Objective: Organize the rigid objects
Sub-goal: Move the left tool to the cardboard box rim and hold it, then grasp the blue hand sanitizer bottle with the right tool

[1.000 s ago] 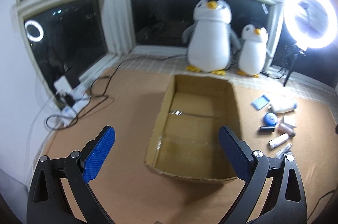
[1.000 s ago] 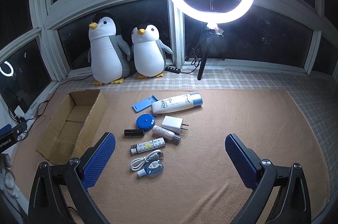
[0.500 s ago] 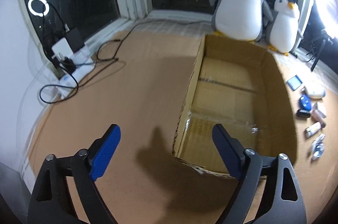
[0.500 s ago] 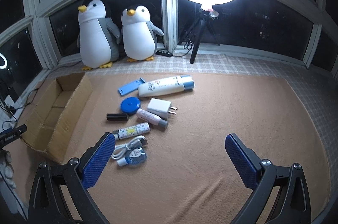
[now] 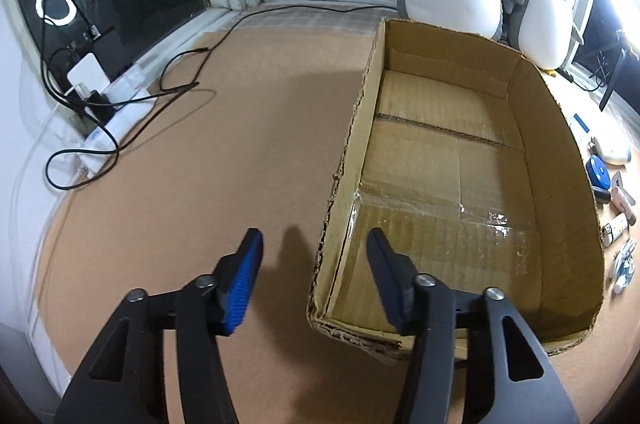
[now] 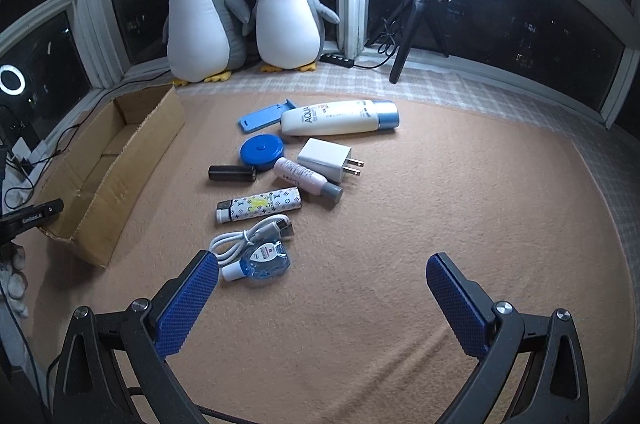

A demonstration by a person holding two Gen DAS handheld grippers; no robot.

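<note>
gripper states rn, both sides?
Left gripper: jaws open, empty, straddling the near-left wall of the cardboard box.
Right gripper: jaws wide open, empty, above the mat.

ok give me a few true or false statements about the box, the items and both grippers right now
1. The cardboard box holds nothing. True.
2. The left gripper grips the box wall. False: its fingers straddle the wall, open, not touching.
3. The white charger plug lies inside the box. False: it lies on the mat beside the lotion bottle.
4. The right gripper is open and holds nothing. True.
5. The blue round case is standing on edge. False: it lies flat.
</note>
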